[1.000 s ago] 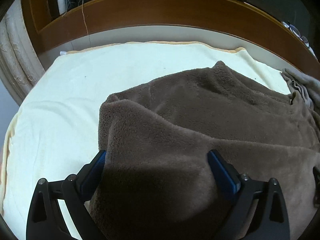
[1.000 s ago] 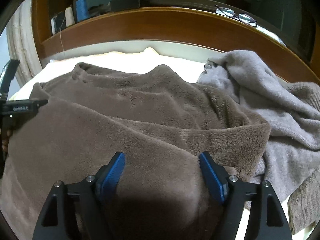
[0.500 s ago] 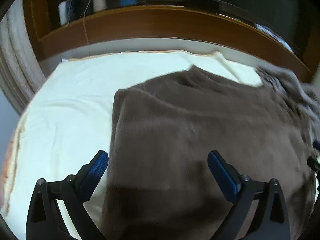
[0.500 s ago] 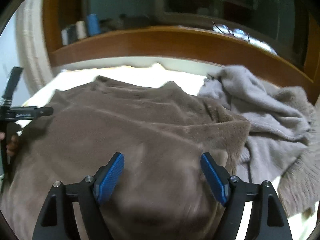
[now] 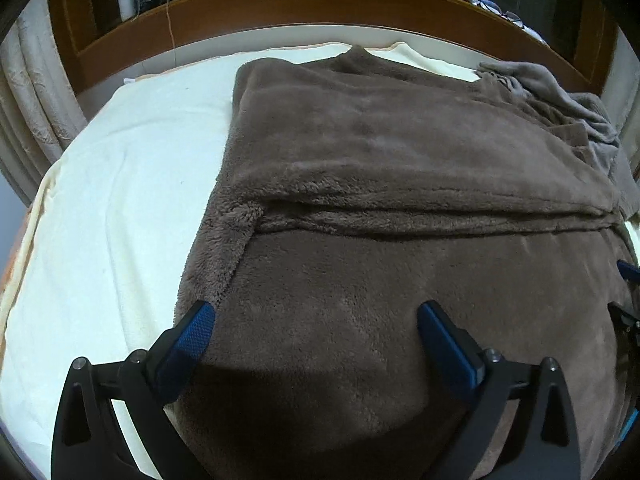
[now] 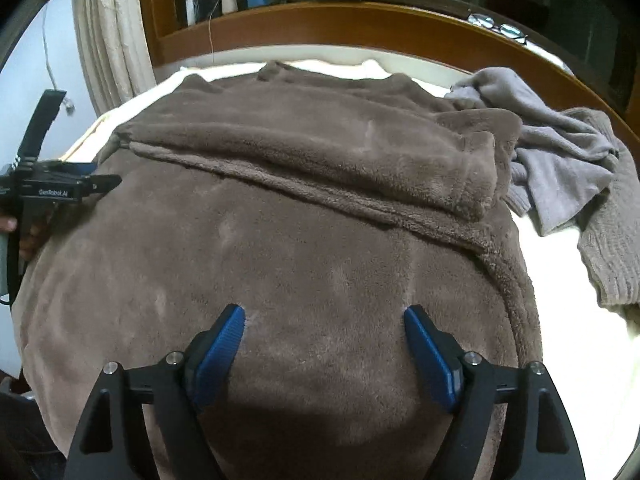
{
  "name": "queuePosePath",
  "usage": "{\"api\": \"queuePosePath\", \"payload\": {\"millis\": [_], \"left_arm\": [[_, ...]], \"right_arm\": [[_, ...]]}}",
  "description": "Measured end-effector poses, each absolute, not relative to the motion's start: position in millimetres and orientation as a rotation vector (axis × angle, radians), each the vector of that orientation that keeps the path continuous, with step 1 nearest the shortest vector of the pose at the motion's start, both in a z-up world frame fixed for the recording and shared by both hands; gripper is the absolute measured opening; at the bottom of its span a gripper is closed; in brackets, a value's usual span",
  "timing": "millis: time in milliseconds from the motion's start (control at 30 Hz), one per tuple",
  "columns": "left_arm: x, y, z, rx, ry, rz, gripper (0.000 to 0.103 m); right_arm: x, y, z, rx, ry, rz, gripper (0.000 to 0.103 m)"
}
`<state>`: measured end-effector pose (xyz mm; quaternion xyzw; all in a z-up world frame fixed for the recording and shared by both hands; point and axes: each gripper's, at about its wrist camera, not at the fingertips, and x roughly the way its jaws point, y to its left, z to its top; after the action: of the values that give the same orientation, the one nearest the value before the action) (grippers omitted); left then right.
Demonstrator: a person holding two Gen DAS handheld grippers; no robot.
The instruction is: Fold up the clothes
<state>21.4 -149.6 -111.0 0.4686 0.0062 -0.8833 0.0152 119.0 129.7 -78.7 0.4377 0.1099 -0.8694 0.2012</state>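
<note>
Now folded flat, brown fleece [image 5: 400, 152] on cream sheet [image 5: 112, 184], wooden headboard [image 5: 320, 4], both grippers spread

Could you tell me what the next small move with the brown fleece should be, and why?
Probably lower both open hand-held grippers, left and right, onto the near edge of the brown fleece and pinch it for another fold. A folded layer already lies flat across its far half, neither gripper holds anything, and the near part lies spread on the cream sheet.

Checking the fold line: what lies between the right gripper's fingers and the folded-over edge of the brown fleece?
Only more brown fleece, one smooth layer with nothing on it, up to the folded edge; the right wrist view shows it.
</note>
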Motion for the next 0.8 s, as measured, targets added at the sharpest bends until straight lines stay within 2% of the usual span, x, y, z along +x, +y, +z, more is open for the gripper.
{"api": "queuePosePath", "payload": {"millis": [333, 567, 800], "left_arm": [[88.7, -160.5, -83.5, 1.336, 0.034, -2.84, 0.102], [157.7, -185.3, -83.5, 1.296, 0.106, -2.961, 0.102], [219.2, -206.5, -95.1, 1.282, 0.142, -3.022, 0.099]], "right_arm": [[158.2, 140.0, -65.1, 1.152, 0.219, -2.482, 0.085], [200.8, 146.7, -67.3, 1.107, 0.188, -2.444, 0.085], [208.6, 146.6, -77.4, 1.09, 0.181, -2.476, 0.086]]}}
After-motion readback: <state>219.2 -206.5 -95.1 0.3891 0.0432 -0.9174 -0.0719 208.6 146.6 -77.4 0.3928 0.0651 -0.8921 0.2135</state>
